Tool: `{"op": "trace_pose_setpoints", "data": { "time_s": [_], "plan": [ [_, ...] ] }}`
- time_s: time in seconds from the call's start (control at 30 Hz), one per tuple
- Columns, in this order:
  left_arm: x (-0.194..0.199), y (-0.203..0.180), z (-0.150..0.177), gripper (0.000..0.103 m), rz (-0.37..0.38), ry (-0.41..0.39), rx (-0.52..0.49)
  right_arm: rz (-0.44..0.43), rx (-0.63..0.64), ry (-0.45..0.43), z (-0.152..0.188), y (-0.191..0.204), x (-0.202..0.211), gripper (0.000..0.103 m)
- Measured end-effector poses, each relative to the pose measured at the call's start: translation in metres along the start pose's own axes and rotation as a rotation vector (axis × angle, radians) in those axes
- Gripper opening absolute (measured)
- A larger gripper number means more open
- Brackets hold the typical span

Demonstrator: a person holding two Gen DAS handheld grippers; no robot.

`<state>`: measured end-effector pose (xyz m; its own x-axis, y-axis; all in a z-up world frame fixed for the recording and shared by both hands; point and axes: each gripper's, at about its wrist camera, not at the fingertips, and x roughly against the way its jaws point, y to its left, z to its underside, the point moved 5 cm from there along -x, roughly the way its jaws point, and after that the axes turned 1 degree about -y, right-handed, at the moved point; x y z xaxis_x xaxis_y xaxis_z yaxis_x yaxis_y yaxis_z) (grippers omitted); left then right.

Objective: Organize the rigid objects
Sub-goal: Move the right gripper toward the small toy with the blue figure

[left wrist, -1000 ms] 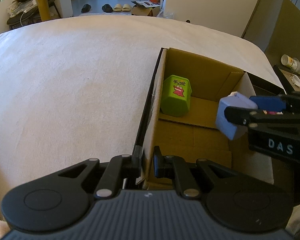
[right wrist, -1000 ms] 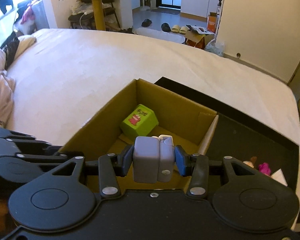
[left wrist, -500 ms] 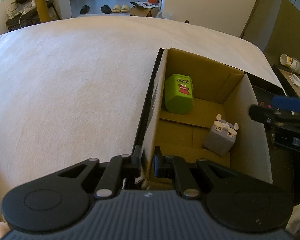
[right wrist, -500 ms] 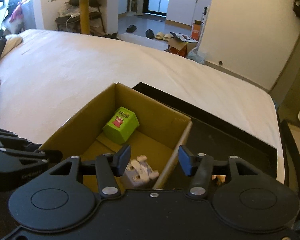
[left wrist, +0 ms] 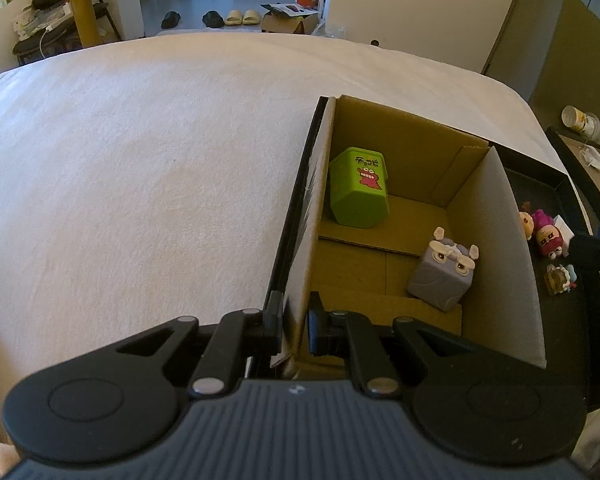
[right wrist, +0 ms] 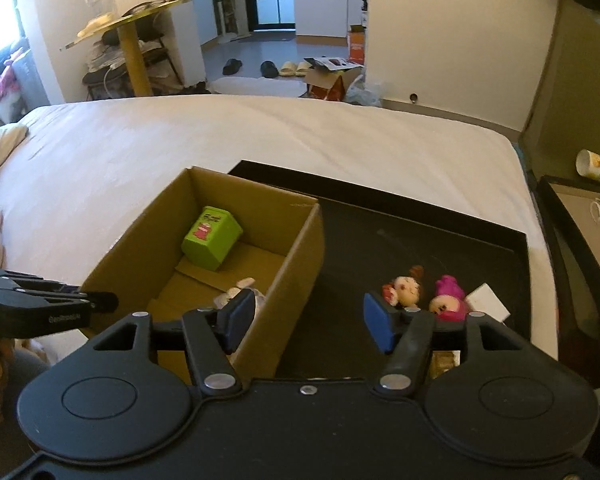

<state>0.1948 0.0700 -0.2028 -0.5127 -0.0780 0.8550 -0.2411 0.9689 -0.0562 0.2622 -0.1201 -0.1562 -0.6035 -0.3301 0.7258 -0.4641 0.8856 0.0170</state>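
A cardboard box (left wrist: 416, 148) stands on the white bed, and my left gripper (left wrist: 295, 318) is shut on its near left wall. Inside lie a green tin (left wrist: 360, 192) at the back and a grey block toy with eyes (left wrist: 444, 276) by the right wall. The right wrist view shows the box (right wrist: 300, 256), the green tin (right wrist: 212, 238) and part of the grey toy (right wrist: 240, 294). My right gripper (right wrist: 306, 322) is open and empty, above the box's right wall and the black tray (right wrist: 380, 232). Small dolls (right wrist: 424, 294) lie on the tray.
The black tray (left wrist: 540, 180) lies right of the box with dolls (left wrist: 546, 236) and a white card (right wrist: 486, 300). A side table with a paper cup (right wrist: 596, 164) stands right of the bed. The bedsheet (left wrist: 140, 160) stretches left.
My right gripper opened and dropped the grey block toy into the box, then drew back and to the right over the tray. My left gripper stayed shut on the box wall.
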Motion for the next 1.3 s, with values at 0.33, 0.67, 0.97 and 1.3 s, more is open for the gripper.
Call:
{"op": "trace_pose_setpoints", "data": {
  "time_s": [0.33, 0.67, 0.97, 1.3],
  "plan": [
    [0.000, -0.003, 0.001, 0.011, -0.021, 0.000, -0.012, 0.044, -0.054, 0.019, 0.018, -0.037, -0.002, 0.060],
    [-0.001, -0.007, 0.001, 0.011, -0.040, -0.005, -0.016, 0.087, -0.109, 0.015, 0.034, -0.072, -0.005, 0.061],
    [-0.001, -0.012, 0.002, 0.011, -0.072, -0.009, -0.034, 0.089, -0.179, 0.007, 0.048, -0.096, -0.014, 0.075],
    [-0.002, -0.015, 0.002, 0.012, -0.101, -0.008, -0.048, 0.079, -0.215, 0.059, 0.052, -0.118, -0.035, 0.077]
  ]
}}
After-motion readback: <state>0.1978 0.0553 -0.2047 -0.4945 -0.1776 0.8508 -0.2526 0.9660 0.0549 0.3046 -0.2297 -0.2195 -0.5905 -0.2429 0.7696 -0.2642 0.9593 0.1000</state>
